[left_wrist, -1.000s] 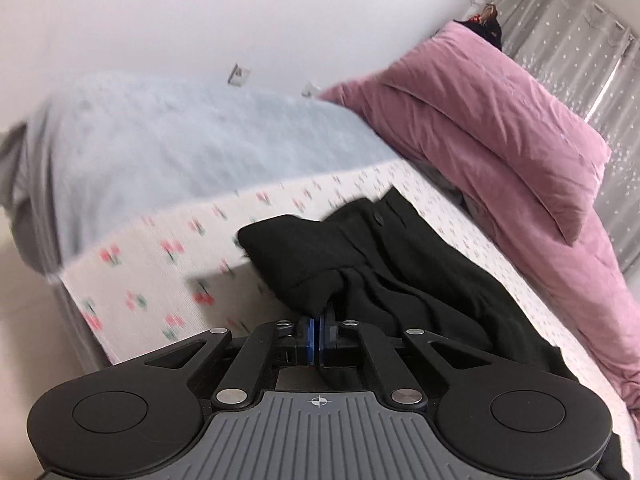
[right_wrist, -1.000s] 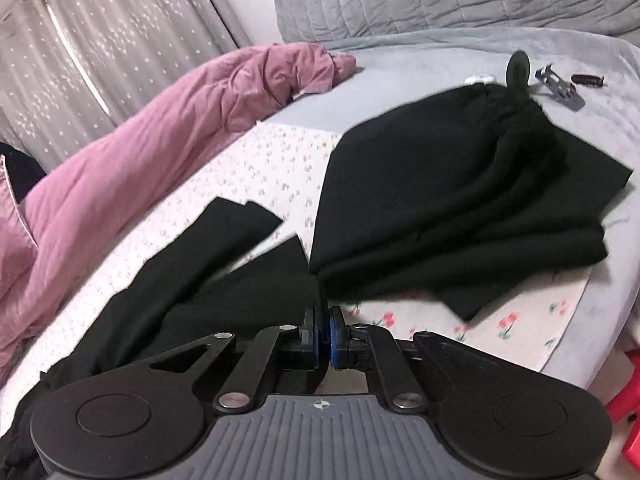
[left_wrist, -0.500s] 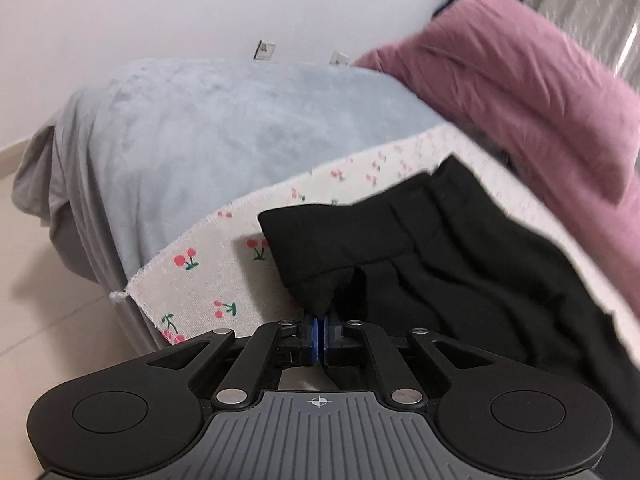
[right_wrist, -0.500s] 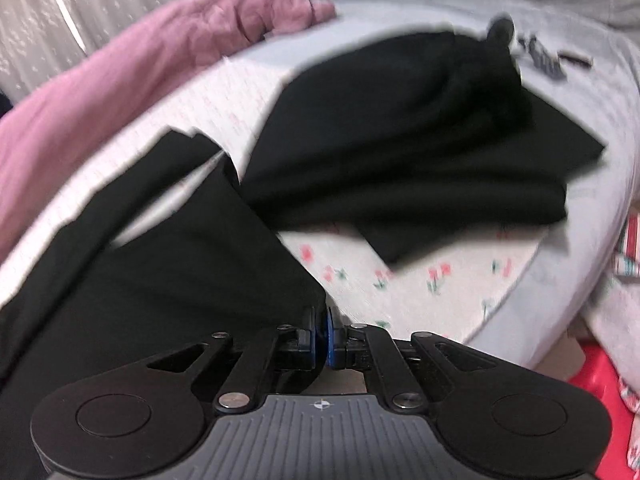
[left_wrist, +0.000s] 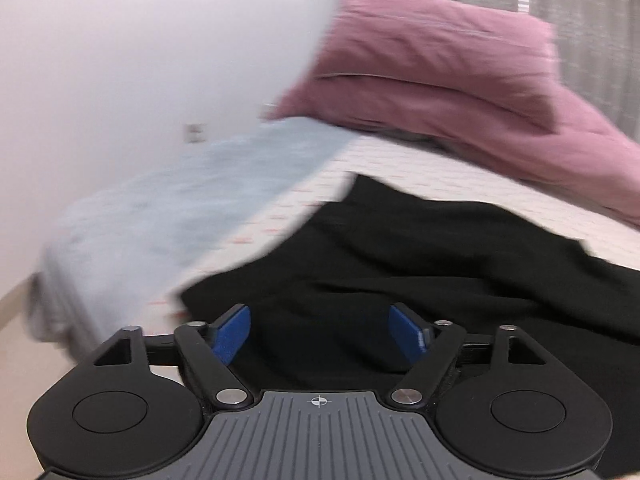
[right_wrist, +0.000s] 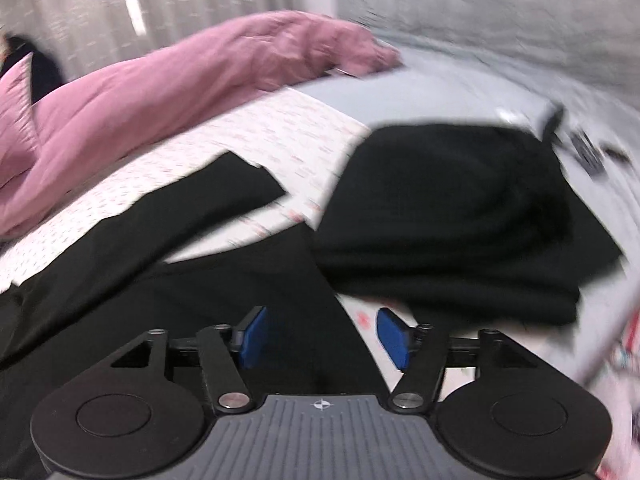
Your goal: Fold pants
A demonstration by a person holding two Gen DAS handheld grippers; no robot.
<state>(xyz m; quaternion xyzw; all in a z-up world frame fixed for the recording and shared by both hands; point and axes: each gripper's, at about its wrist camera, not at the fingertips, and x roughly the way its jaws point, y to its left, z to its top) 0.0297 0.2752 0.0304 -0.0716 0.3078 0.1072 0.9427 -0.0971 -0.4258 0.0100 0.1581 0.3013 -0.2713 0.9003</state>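
Left wrist view: the left gripper [left_wrist: 319, 334], jaws just opened wide, grips nothing; the black fabric pants [left_wrist: 420, 264] lie mid-frame on the white cherry-print sheet [left_wrist: 400, 164]. The right gripper [right_wrist: 320, 336], likewise freshly parted, hovers over them, a pink duvet [right_wrist: 160, 80] upper left.

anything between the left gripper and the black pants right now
Nothing visible. The left gripper has just opened, and the black pants lie directly ahead on the bed sheet, with cloth showing between the spread jaws but not pinched.
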